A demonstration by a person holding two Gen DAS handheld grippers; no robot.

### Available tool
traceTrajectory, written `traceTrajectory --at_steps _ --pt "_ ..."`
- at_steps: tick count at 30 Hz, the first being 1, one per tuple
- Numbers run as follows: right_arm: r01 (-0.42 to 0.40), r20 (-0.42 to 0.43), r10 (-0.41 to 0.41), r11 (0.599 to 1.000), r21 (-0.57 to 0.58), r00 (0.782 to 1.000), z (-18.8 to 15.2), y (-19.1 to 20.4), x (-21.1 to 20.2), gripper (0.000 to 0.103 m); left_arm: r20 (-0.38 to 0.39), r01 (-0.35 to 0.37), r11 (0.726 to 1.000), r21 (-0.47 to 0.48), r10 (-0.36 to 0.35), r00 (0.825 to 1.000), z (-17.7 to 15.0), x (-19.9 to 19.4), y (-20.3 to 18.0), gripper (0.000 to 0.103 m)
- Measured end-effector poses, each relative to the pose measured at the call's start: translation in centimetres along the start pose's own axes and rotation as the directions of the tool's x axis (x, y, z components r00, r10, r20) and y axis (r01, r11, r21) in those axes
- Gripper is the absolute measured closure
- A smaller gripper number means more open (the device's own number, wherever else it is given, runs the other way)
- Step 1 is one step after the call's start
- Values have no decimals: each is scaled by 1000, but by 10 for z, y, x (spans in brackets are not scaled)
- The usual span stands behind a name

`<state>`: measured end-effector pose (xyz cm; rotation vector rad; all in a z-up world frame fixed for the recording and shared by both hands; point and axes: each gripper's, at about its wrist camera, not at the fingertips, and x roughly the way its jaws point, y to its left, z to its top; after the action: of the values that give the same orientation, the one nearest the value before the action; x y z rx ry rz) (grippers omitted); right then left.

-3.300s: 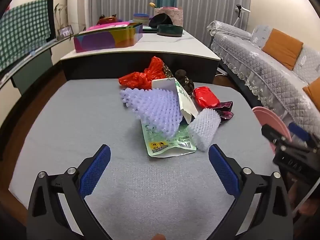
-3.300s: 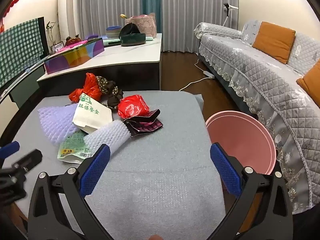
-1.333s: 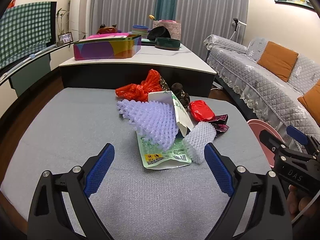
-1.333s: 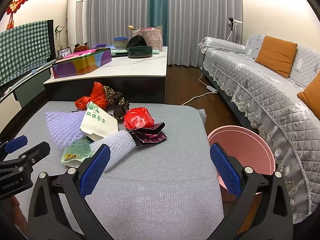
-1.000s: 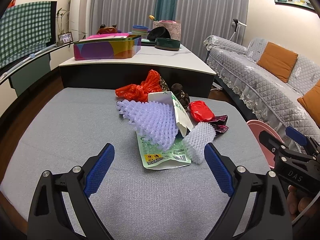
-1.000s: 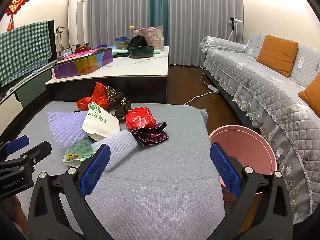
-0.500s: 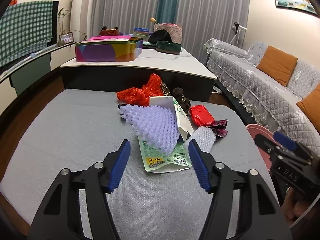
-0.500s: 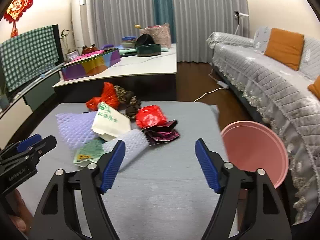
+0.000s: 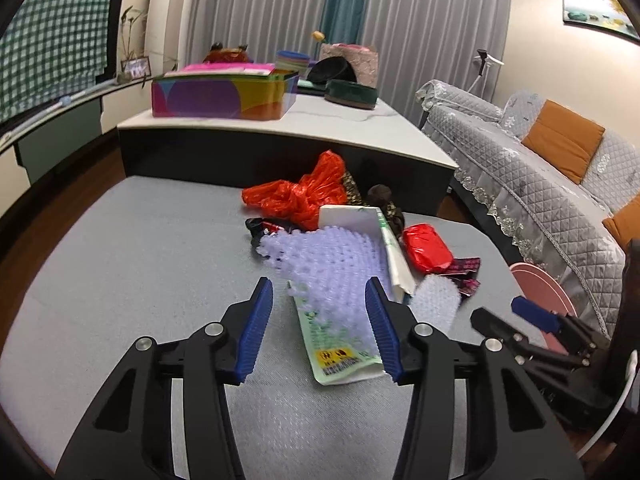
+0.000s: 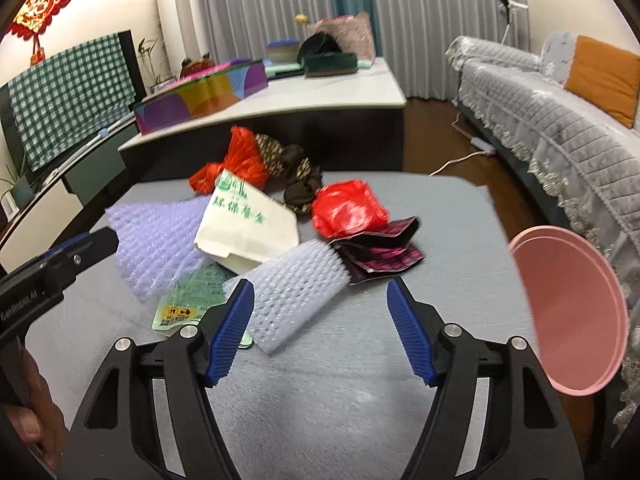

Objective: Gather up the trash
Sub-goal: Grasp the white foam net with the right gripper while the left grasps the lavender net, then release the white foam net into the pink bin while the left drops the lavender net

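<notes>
A trash pile lies on the grey padded table [image 9: 140,248]. My left gripper [image 9: 318,282] hovers low at the pile's near edge, jaws closing. The tip of the purple foam net [image 9: 332,264] and a green packet [image 9: 340,348] show between its pads, untouched. My right gripper [image 10: 320,284] stands partly open over the white foam net [image 10: 296,288], gripping nothing. Behind lie a white paper box [image 10: 248,220], a red wrapper [image 10: 348,208], dark magenta wrappers [image 10: 380,252] and an orange-red plastic bag [image 10: 240,160]. The pink bin [image 10: 568,312] stands at the table's right edge.
A low white-topped table [image 9: 360,120] with a colourful box [image 9: 224,96] stands right behind the pile. A grey quilted sofa [image 9: 540,168] runs along the right. A brown patterned wrapper [image 10: 296,188] lies in the pile. The left gripper [image 10: 92,246] shows at the right view's left edge.
Both grippers' jaws have narrowed from wide open. Both have moved forward and lower toward the pile, the left onto the purple net, the right onto the white net.
</notes>
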<state>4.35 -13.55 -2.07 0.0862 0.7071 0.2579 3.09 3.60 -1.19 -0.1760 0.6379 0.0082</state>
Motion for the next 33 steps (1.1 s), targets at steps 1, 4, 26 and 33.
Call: traceTrajectory --at_steps 1,4,26,33 --pt "-7 -15 7 1000 -2 1000 0 2 6 30 -8 6 1000 -9 -6 1000 0 4 3 55" --pt "-26 -55 26 1000 -4 998 -1 5 21 26 -24 22 999 -31 -22 999 1 14 11 55" --pt "-33 -78 26 996 -82 997 -1 16 27 89 3 94 993 70 -94 996 11 4 -6 93" --pt "5 4 -5 997 -82 1000 3 8 -9 89 46 85 993 83 -89 995 17 -19 -10 93"
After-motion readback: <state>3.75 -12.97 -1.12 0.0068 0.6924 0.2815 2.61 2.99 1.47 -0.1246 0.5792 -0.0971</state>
